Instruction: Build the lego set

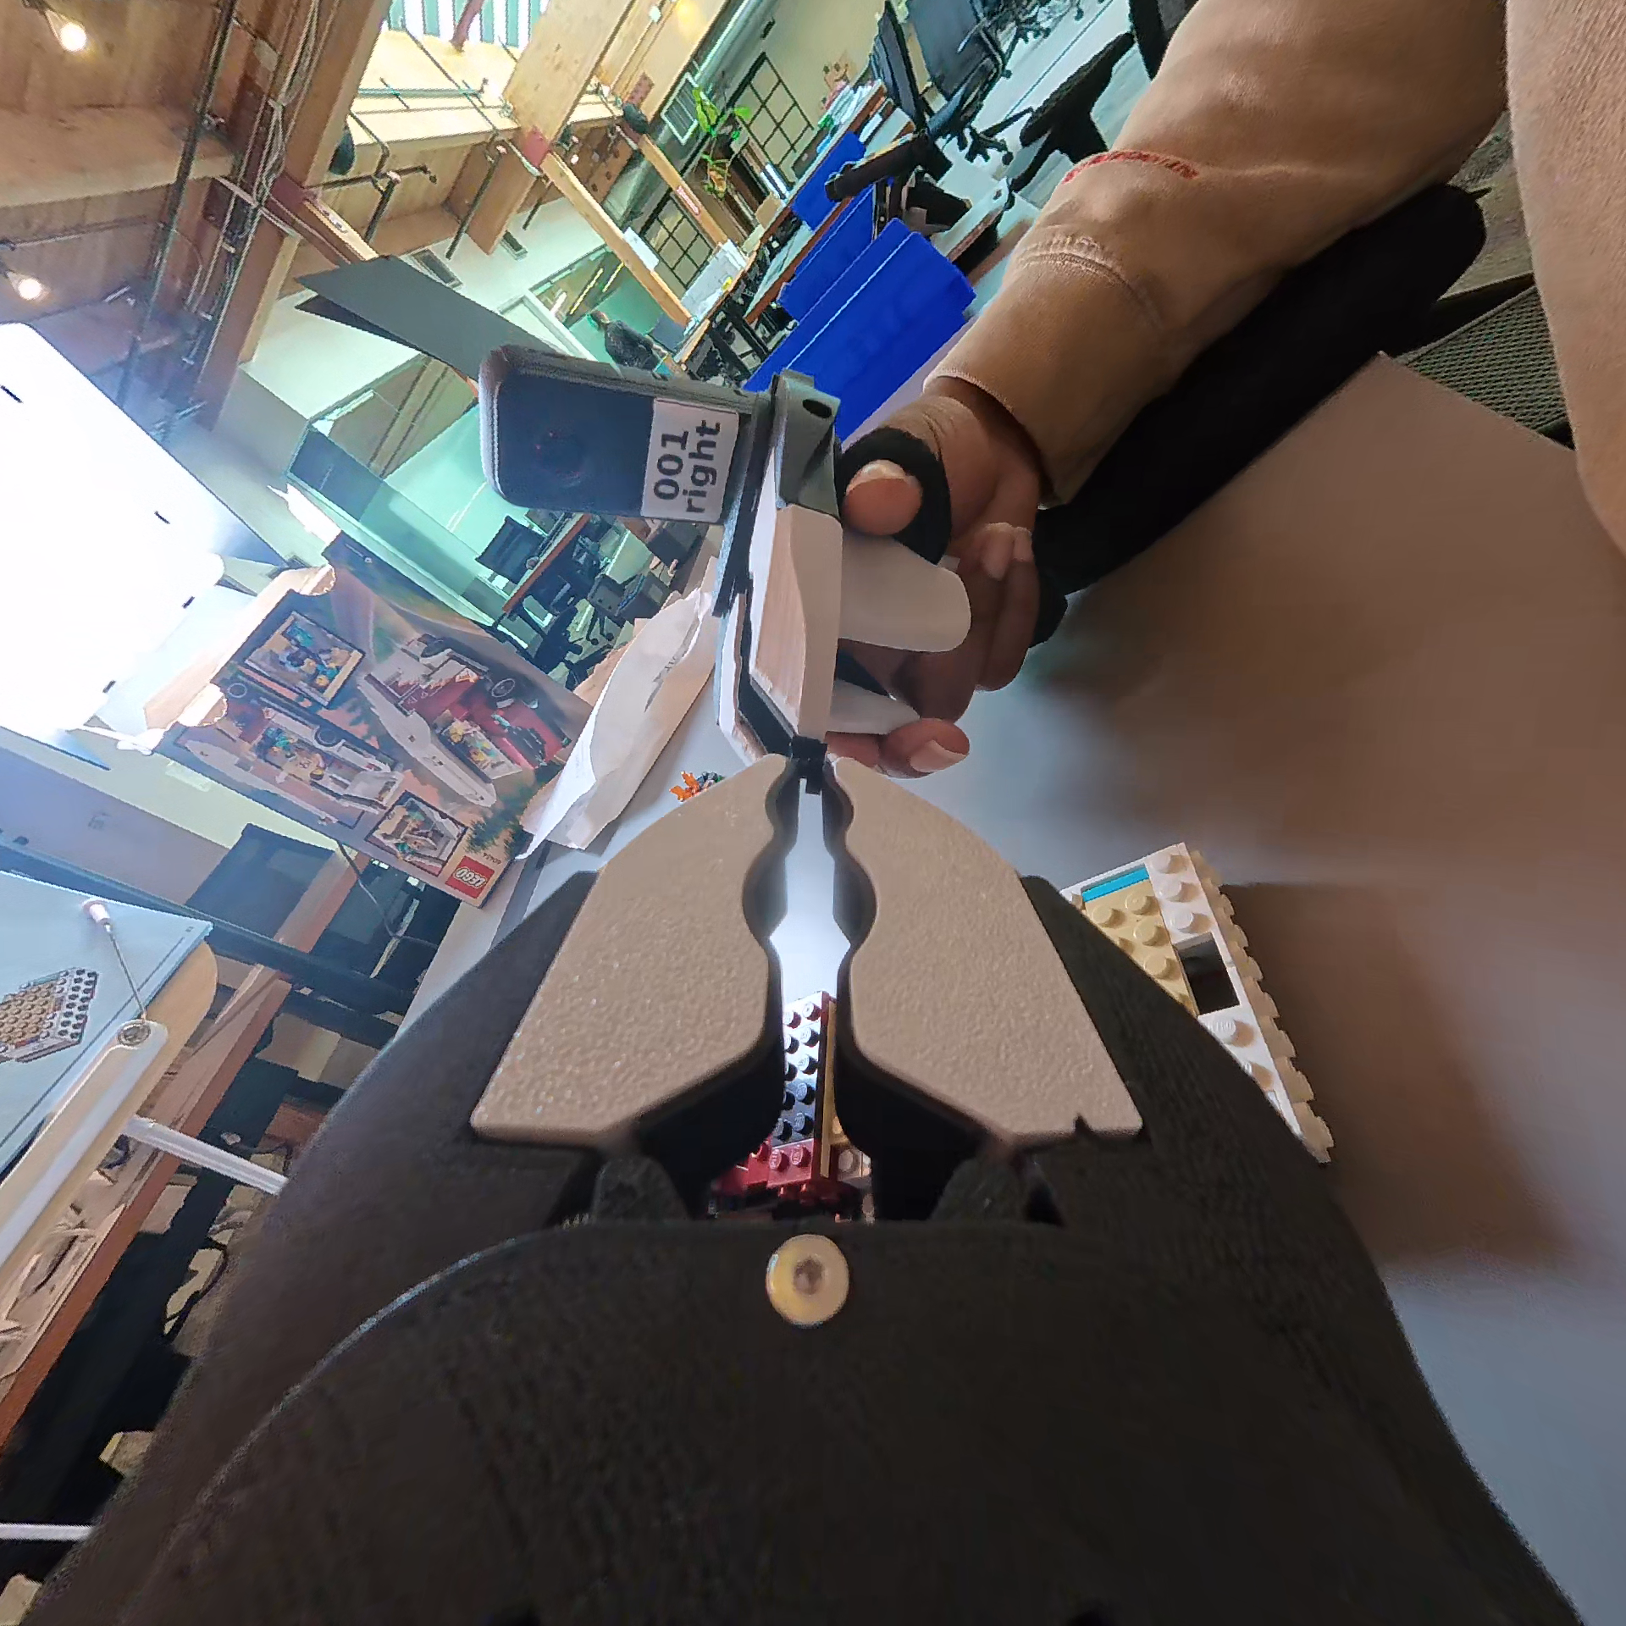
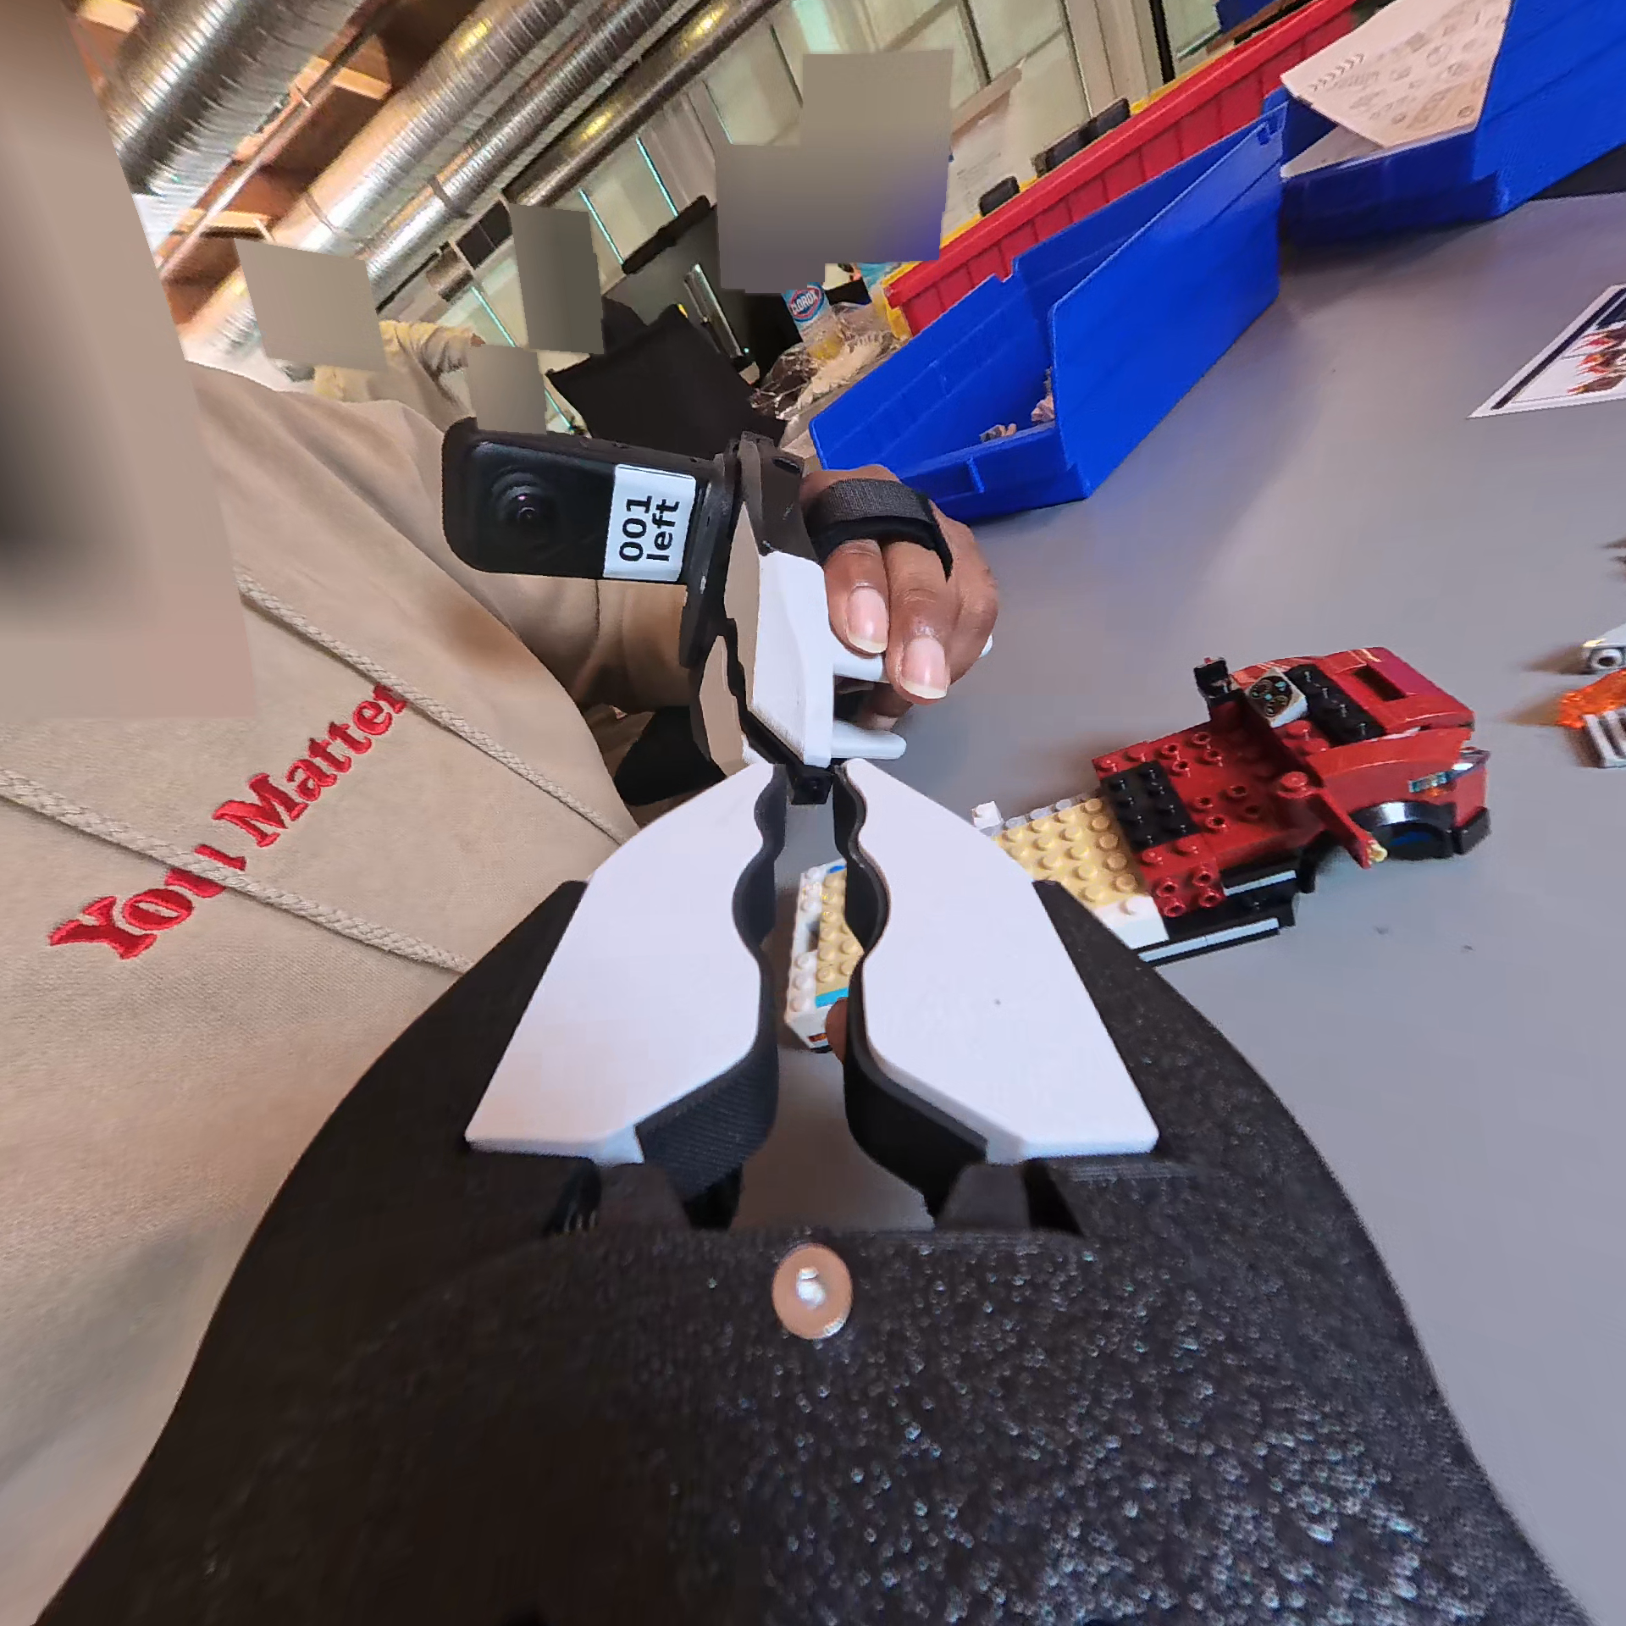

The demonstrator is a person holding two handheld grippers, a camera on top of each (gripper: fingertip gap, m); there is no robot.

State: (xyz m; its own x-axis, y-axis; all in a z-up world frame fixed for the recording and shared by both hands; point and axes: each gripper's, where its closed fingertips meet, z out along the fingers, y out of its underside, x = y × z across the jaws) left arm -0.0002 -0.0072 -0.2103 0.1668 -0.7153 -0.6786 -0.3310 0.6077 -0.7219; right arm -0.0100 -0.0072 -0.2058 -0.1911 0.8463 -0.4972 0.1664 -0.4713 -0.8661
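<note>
Nearest each lens sit that gripper's own pale tongs: at the centre of the left wrist view the left tongs (image 1: 808, 774) are drawn nearly together on a small black piece (image 1: 807, 764), and at the centre of the right wrist view the right tongs (image 2: 809, 783) pinch the same small black piece from the opposite side, tip to tip with the left ones. Below the meeting point, a red, black and tan brick car (image 2: 1267, 792) lies on the grey tabletop (image 2: 1320, 1144) at right of the right view, with blue bins (image 2: 1100, 352) at upper right and a printed box (image 1: 352, 730) at left of the left view.
</note>
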